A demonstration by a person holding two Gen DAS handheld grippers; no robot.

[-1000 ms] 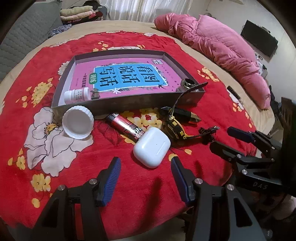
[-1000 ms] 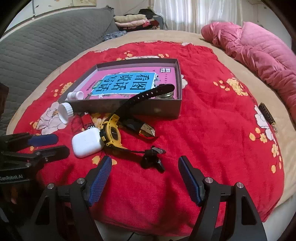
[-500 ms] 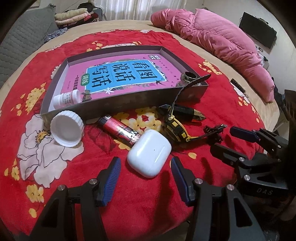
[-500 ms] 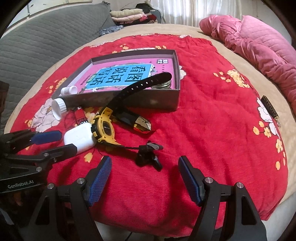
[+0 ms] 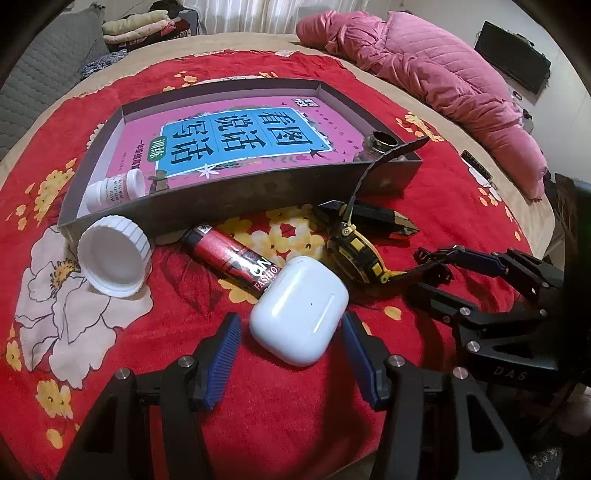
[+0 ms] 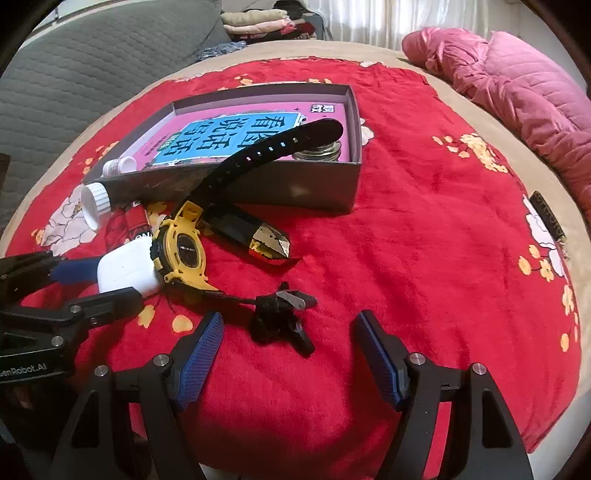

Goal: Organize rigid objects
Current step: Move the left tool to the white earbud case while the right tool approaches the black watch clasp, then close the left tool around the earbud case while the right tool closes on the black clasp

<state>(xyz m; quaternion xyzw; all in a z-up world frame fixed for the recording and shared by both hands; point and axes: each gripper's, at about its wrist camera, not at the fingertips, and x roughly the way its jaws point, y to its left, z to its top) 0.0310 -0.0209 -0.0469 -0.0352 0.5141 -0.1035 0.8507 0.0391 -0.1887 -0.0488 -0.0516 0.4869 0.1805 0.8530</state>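
The white earbud case (image 5: 300, 309) lies on the red flowered blanket (image 5: 258, 413), its near end just between the blue pads of the left gripper (image 5: 291, 345), whose jaws stand wide and do not press it. At the case's eleven o'clock a red lighter (image 5: 232, 260) touches it; at its one o'clock sits the yellow-and-black watch (image 6: 183, 254), one strap rising over the front wall of the grey cardboard box (image 5: 221, 197), the buckle end (image 6: 282, 314) trailing toward the right gripper (image 6: 290, 356). That gripper's jaws are also spread apart, the buckle lying just ahead of them, untouched. Beside the watch, at its three o'clock in the right wrist view, lies a black-and-gold faceted object (image 6: 258, 236) I cannot identify.

A white ribbed cap (image 5: 114, 256) leans by the box's front wall at the case's ten o'clock. Inside the box: a pink and blue book (image 5: 236, 142), a small white bottle (image 5: 116, 190) in the near left corner, a round metal tin (image 6: 325, 151) in the near right corner.

The blanket covers a round bed with a tan sheet (image 6: 436, 55) at its rim. A pink quilted coat (image 5: 436, 70) lies at two o'clock, folded clothes (image 6: 258, 22) at twelve, a grey quilted headboard (image 6: 74, 74) at ten, a dark screen (image 5: 511, 61) on the far wall.
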